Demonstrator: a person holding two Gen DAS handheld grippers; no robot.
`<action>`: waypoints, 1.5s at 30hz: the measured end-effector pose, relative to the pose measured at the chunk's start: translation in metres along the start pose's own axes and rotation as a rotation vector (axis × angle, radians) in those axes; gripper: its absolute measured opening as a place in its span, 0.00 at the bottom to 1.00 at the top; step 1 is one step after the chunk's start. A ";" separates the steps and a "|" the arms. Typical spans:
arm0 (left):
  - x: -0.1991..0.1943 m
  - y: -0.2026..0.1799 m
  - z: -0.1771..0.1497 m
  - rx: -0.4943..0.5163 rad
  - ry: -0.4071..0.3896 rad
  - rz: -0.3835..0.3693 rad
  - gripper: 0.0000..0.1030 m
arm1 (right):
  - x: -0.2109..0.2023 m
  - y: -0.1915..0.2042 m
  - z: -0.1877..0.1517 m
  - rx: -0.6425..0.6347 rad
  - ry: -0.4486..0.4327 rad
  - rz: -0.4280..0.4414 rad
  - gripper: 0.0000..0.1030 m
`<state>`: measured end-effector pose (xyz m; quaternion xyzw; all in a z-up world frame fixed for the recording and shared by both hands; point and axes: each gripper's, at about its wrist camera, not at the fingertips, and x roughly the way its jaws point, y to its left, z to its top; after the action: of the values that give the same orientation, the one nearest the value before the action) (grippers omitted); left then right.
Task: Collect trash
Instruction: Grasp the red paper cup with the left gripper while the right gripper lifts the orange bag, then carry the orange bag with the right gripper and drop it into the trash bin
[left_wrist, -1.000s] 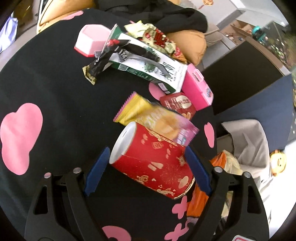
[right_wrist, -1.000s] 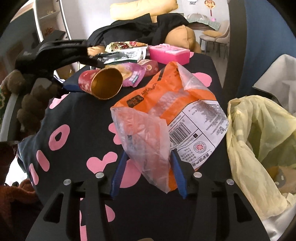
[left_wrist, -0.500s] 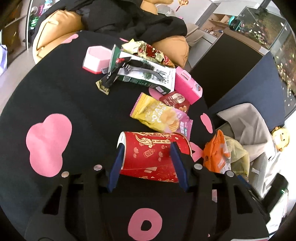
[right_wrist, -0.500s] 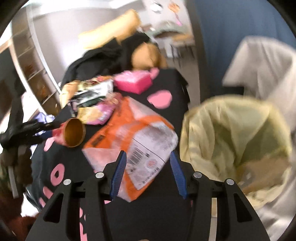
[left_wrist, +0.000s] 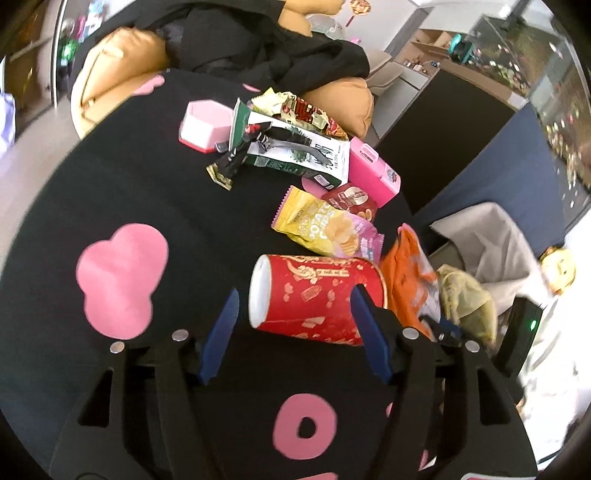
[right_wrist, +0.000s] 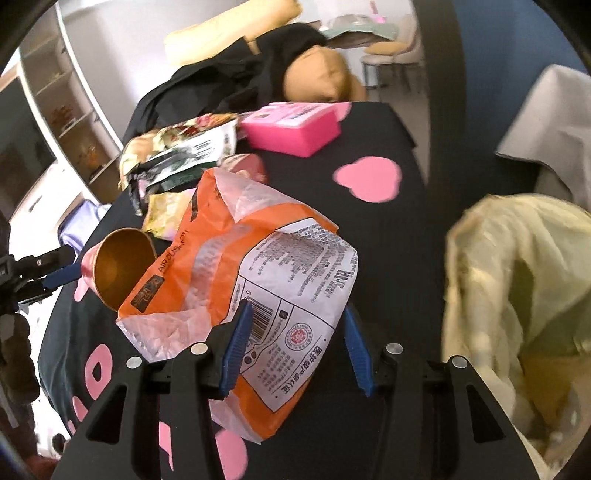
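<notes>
My left gripper (left_wrist: 293, 325) is shut on a red paper cup (left_wrist: 314, 295) lying sideways, held over the black table with pink shapes (left_wrist: 122, 280). The cup's gold inside shows in the right wrist view (right_wrist: 122, 266). My right gripper (right_wrist: 295, 354) is shut on an orange and white plastic wrapper (right_wrist: 266, 266), held above the table near a yellow trash bag (right_wrist: 517, 295) on the right. The wrapper also shows in the left wrist view (left_wrist: 410, 273), with the bag (left_wrist: 465, 299) beside it.
Further back lie a yellow chips bag (left_wrist: 317, 225), a red snack packet (left_wrist: 351, 199), a green and white packet (left_wrist: 295, 147), a pink box (left_wrist: 373, 170) and a pink hexagonal box (left_wrist: 203, 125). Black clothes and tan cushions (left_wrist: 332, 96) sit behind the table.
My left gripper closed on the red cup and lifted it back. My right gripper carried the orange wrapper right, toward the yellow bag.
</notes>
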<state>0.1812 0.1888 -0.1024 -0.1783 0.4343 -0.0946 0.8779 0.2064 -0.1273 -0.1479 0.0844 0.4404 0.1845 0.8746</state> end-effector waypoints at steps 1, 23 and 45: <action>-0.002 -0.001 -0.002 0.013 -0.006 0.011 0.58 | 0.001 0.002 0.003 -0.016 0.002 0.022 0.22; 0.024 -0.114 -0.032 0.439 -0.121 0.387 0.60 | -0.053 -0.017 0.003 -0.018 -0.125 -0.022 0.07; -0.058 -0.037 -0.002 0.109 -0.237 0.272 0.04 | -0.105 0.025 0.028 -0.167 -0.232 -0.005 0.07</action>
<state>0.1439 0.1735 -0.0465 -0.0798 0.3422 0.0232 0.9359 0.1650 -0.1458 -0.0457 0.0308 0.3199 0.2072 0.9240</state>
